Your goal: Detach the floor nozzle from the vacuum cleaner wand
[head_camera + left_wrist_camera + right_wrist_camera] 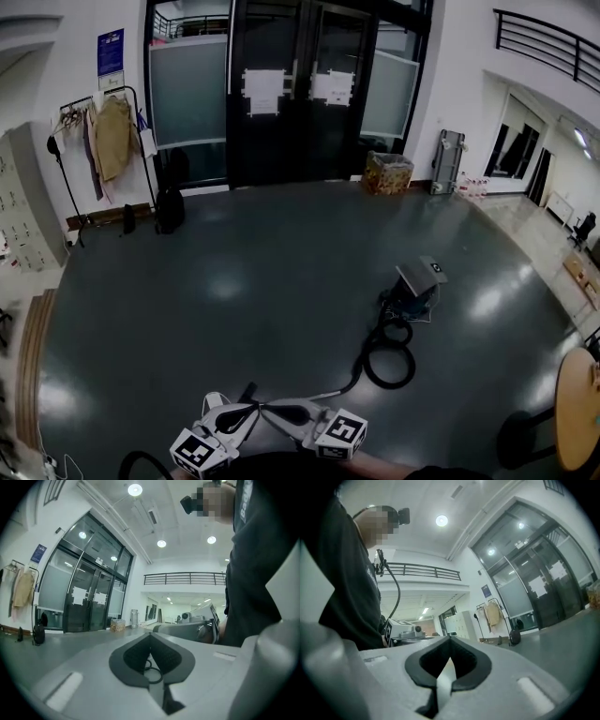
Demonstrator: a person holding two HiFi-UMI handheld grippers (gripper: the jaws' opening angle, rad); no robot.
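Entrance hall of a large public or institutional building

I'm standing on a wide, glossy dark floor (234, 281) facing tall black-framed glass doors (291, 94) with paper notices (262, 91) taped to them. A railed balcony (548, 42) runs overhead below round ceiling lights (135, 489). A coat rack (103, 131) hung with garments, grey lockers (23, 202), a blue wall sign (111, 52) and a round wooden table (577, 412) line the edges.

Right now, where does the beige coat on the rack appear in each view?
Head view: beige coat, upper left, left of the doors.
Left gripper view: far left edge.
Right gripper view: right of centre, above the jaws.
Shared landmark: black glass doors with white paper sheets.
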